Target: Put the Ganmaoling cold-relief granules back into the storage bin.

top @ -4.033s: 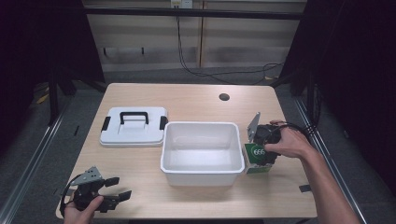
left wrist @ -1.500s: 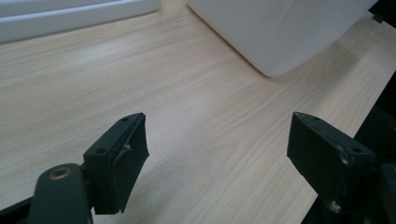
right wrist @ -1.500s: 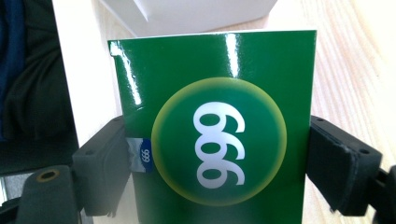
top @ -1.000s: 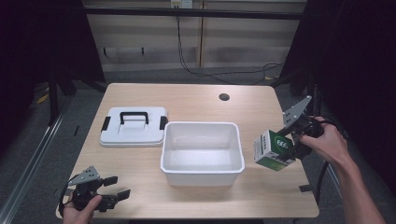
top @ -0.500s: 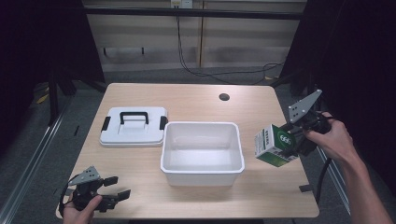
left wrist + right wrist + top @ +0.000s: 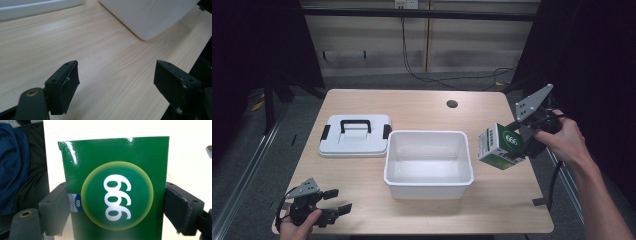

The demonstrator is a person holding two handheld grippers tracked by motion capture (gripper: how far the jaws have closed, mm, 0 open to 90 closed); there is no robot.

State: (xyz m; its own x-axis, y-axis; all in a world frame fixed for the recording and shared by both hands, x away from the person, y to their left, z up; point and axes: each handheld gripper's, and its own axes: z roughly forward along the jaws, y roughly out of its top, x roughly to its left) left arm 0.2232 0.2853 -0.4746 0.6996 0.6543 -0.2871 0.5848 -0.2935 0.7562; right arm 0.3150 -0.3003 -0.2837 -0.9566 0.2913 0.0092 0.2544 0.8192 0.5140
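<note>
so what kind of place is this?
Probably a lab data-collection rig, not a home: a bare wooden table ringed by dark curtains, cables along the back wall, and the hand-held right gripper clamping a green box.

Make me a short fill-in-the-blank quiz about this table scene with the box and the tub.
1. The right gripper is shut on a green and white ____.
2. The white tub holds ____.
3. The lid has a ____ handle.
4. The left gripper has its jaws ____.

Missing words: box; nothing; black; open
</note>
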